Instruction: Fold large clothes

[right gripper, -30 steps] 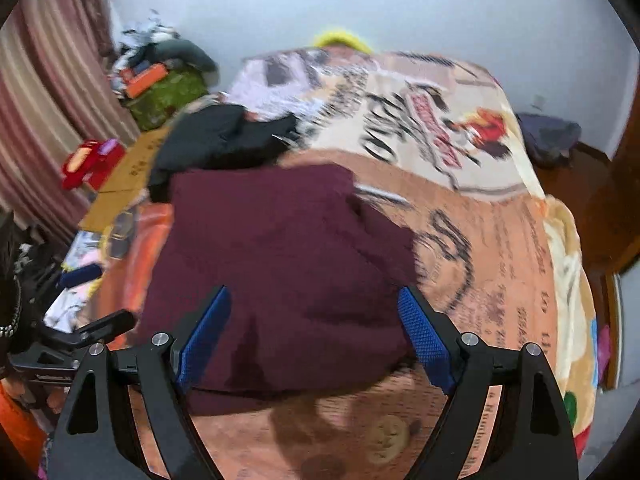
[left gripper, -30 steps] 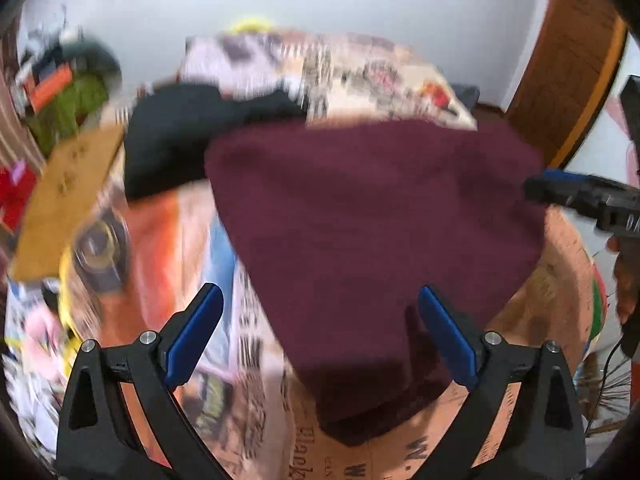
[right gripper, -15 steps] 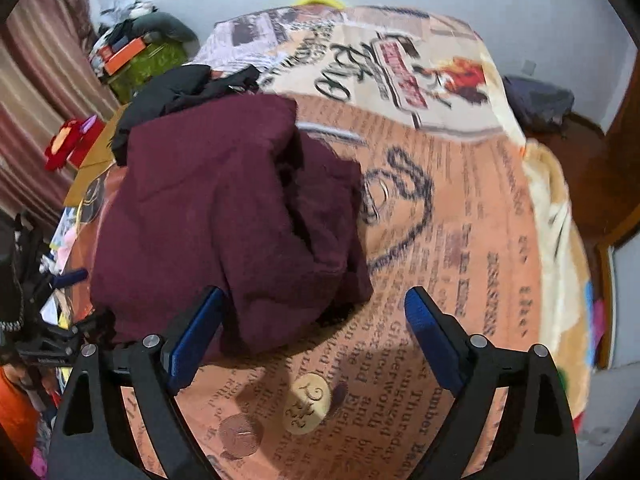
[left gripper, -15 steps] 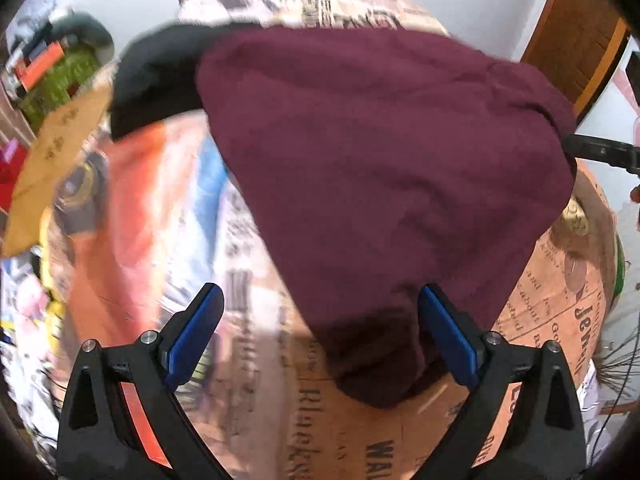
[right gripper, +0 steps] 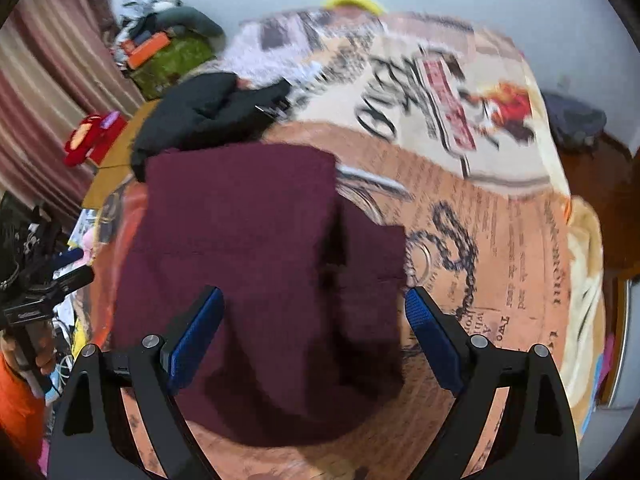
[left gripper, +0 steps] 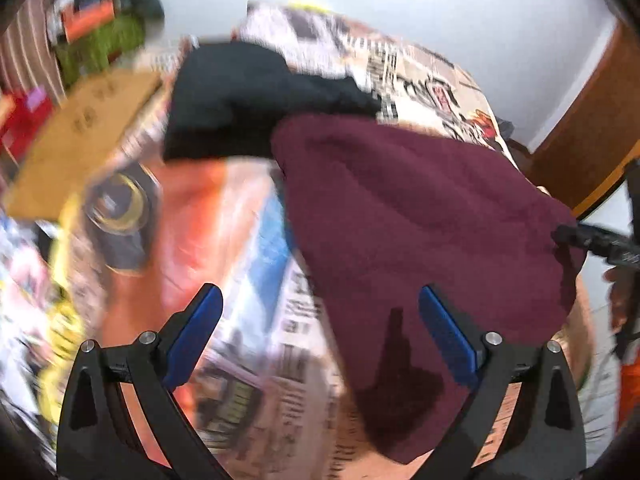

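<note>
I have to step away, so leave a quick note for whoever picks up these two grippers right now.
Left gripper: open, holding nothing.
Right gripper: open, holding nothing.
The dark maroon knit garment lies on the newspaper-print bedspread, already folded into a rough stack with a narrower layer sticking out on one side. A crumpled black garment lies behind it, unfolded.
Left to do: square up the maroon stack, then likely fold the black one.

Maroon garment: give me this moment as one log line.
maroon garment: folded on bed | left gripper: open | right gripper: open | black garment: behind it
</note>
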The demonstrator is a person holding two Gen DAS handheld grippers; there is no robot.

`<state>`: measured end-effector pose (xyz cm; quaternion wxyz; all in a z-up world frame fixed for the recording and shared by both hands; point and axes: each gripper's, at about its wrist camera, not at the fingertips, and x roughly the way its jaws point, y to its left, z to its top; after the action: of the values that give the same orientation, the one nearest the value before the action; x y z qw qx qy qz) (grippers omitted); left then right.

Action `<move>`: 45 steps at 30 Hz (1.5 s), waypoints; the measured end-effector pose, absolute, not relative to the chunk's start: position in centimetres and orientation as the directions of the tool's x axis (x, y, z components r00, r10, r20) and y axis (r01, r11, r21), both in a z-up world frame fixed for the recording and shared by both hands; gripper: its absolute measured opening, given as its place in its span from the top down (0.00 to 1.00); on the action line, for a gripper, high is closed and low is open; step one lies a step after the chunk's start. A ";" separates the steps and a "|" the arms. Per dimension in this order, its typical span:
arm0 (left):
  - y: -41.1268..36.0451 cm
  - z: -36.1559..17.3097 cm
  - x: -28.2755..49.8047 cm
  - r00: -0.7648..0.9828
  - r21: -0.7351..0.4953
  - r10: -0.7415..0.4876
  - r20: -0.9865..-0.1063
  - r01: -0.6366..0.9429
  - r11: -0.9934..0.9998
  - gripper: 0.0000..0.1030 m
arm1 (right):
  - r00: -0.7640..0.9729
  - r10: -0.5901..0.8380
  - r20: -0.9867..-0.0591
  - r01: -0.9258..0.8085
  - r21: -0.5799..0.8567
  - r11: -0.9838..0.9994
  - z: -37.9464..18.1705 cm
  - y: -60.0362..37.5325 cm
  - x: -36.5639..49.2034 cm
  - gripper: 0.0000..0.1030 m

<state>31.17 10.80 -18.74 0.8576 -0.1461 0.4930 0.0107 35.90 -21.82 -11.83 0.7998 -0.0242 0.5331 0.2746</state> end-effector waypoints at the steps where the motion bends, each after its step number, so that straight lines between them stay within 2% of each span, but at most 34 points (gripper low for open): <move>1: 10.9 -20.0 31.7 0.489 -0.288 -0.175 -0.855 -0.166 0.943 0.04 | 0.255 0.419 -0.872 -0.451 0.276 0.849 -12.6 -22.3 36.4 0.12; 4: 10.7 -22.3 32.3 0.431 -0.385 -0.283 -0.857 -0.171 0.907 0.04 | 0.123 0.505 -0.855 -0.390 0.426 0.816 -15.3 -24.1 38.1 0.02; 11: 11.2 -25.2 34.0 0.396 -0.580 -0.479 -0.783 -0.189 0.792 0.04 | -0.068 0.642 -0.764 -0.305 0.629 0.715 -19.2 -25.1 40.4 0.00; 15: 11.7 -26.9 35.1 0.387 -0.664 -0.561 -0.732 -0.221 0.714 0.03 | -0.088 0.660 -0.746 -0.297 0.652 0.697 -19.7 -24.2 40.8 0.00; 19: 11.1 -26.9 35.7 0.400 -0.666 -0.559 -0.726 -0.206 0.717 0.02 | -0.098 0.668 -0.738 -0.296 0.662 0.688 -19.6 -23.1 40.6 0.02; 21: 10.6 -26.8 35.8 0.403 -0.663 -0.557 -0.726 -0.197 0.722 0.03 | -0.090 0.665 -0.742 -0.295 0.657 0.693 -19.3 -23.4 40.8 0.07; 24: 9.7 -26.2 35.8 0.408 -0.635 -0.531 -0.742 -0.177 0.752 0.13 | -0.058 0.670 -0.740 -0.303 0.653 0.695 -18.4 -24.2 40.2 0.35; 25: 9.6 -25.9 35.5 0.415 -0.629 -0.523 -0.744 -0.175 0.757 0.17 | -0.051 0.679 -0.733 -0.307 0.658 0.687 -17.7 -24.4 39.8 0.47; 27: 9.6 -25.2 35.1 0.428 -0.640 -0.527 -0.734 -0.177 0.747 0.32 | -0.037 0.675 -0.737 -0.301 0.652 0.696 -17.1 -24.5 39.3 0.55; 29: 9.8 -24.4 34.5 0.436 -0.650 -0.533 -0.725 -0.177 0.739 0.43 | -0.021 0.660 -0.751 -0.306 0.634 0.711 -16.5 -24.4 38.7 0.63; 30: 9.7 -23.8 34.2 0.441 -0.651 -0.536 -0.720 -0.163 0.741 0.51 | -0.014 0.651 -0.759 -0.308 0.623 0.719 -16.0 -24.3 38.1 0.64; 33: 9.4 -20.9 32.8 0.458 -0.621 -0.517 -0.723 -0.105 0.777 0.63 | 0.009 0.639 -0.769 -0.324 0.602 0.730 -14.4 -23.9 36.8 0.69; 37: 9.0 -16.4 30.9 0.500 -0.569 -0.477 -0.723 -0.039 0.822 0.67 | 0.051 0.634 -0.772 -0.351 0.580 0.735 -11.9 -23.1 35.2 0.71; 45: 13.8 -6.4 29.3 0.633 -0.535 -0.437 -0.639 0.043 0.844 0.67 | 0.184 0.712 -0.677 -0.433 0.595 0.677 -4.3 -19.2 35.3 0.71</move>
<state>29.31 13.81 -6.36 0.8703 -0.2432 0.4055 -0.1378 35.29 -19.17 -4.31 0.7574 0.1354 0.5148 0.3781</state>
